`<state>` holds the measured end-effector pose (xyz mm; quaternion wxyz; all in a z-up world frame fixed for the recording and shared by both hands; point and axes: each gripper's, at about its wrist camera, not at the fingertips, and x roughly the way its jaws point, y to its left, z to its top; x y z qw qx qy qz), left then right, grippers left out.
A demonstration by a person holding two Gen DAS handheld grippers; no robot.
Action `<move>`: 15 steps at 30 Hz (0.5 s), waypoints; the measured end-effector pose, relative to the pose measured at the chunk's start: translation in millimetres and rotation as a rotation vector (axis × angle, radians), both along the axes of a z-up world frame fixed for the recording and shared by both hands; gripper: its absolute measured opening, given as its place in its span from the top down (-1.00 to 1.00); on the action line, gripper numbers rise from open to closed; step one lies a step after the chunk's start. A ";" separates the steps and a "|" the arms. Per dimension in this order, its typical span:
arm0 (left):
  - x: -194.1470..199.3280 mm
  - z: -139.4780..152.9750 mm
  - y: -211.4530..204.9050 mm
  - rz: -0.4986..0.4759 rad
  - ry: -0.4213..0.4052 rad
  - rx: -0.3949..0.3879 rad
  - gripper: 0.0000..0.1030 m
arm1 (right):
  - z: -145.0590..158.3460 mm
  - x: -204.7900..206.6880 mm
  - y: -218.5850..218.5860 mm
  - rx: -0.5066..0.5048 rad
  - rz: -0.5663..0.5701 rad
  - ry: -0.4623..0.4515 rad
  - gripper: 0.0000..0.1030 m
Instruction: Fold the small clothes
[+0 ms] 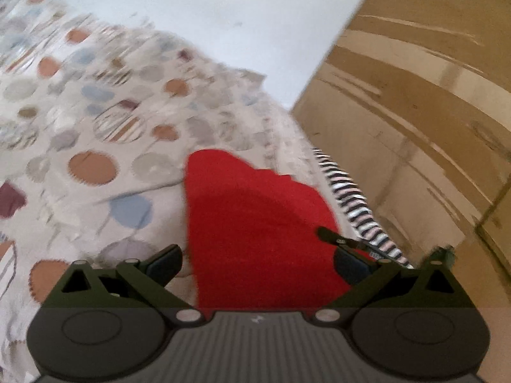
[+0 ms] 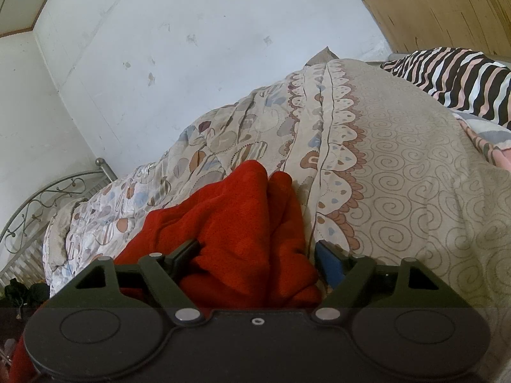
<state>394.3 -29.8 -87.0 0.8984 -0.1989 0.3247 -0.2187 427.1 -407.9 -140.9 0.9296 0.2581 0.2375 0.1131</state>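
Red garment (image 1: 255,223) lying bunched on the bed quilt (image 1: 95,127); left tongs (image 1: 255,265) and right tongs (image 2: 255,261) both spread wide, straddling it, not pinching

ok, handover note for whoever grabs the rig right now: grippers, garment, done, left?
Left gripper: jaws wide apart, red garment between the fingers, no pinch visible; view is blurred.
Right gripper: jaws apart, bunched red cloth fills the gap; fingers look not closed on it.
Garment lies crumpled on the patterned bedspread, near the striped pillow.
Done: no neat fold visible.
Left: probably spread it flat, fold, set aside.
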 end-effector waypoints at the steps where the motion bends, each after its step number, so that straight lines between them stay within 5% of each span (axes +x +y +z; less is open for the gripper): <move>1: 6.5 -5.2 2.7 0.011 0.031 -0.001 -0.99 | 0.0 0.0 -0.1 0.000 0.000 0.000 -0.56; 12: 37.8 -66.2 28.0 -0.072 0.300 -0.364 -1.00 | 0.0 0.4 -0.3 0.005 0.001 -0.001 -0.57; 15: 42.5 -70.8 25.5 -0.104 0.306 -0.380 -1.00 | 0.0 0.4 -0.1 0.001 0.001 0.002 -0.57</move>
